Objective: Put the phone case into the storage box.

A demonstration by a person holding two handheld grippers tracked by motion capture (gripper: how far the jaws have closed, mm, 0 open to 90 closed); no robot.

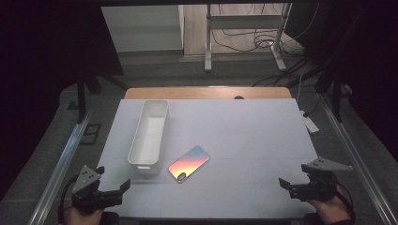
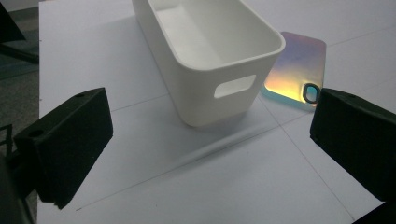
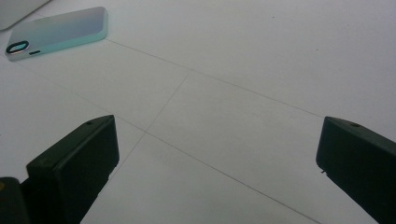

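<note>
**Both grippers wait spread wide at the near edge, phone case lying between them**

From my remote seat, the high view reads left to right like this. At 7 o'clock on the white table (image 1: 244, 126), my left gripper (image 1: 123, 186) sits in the person's hand, jaws spread well apart with nothing between them. In the left gripper view that gripper (image 2: 205, 135) looks straight at the short end of the white bin (image 2: 212, 46), whose handle slot faces the camera.

The bin (image 1: 149, 136) stands just left of centre, open side up, its long axis running roughly from 6 to 12 o'clock. It looks empty as far as I can see in.

Just right of the bin's near end lies the phone case (image 1: 188, 163), flat on the table, its iridescent back showing pink, orange and blue. Its long axis runs from about 7 to 1 o'clock, with the camera cut-out at the near, 7 o'clock end. It sits close beside the bin; I cannot tell whether they touch.

At 5 o'clock, well apart from the case, my right gripper (image 1: 283, 183) rests in the person's other hand, jaws likewise wide apart and empty. In the right gripper view that gripper (image 3: 217, 154) looks over bare table, with the phone case (image 3: 58, 30) far off at 10 o'clock.
</note>
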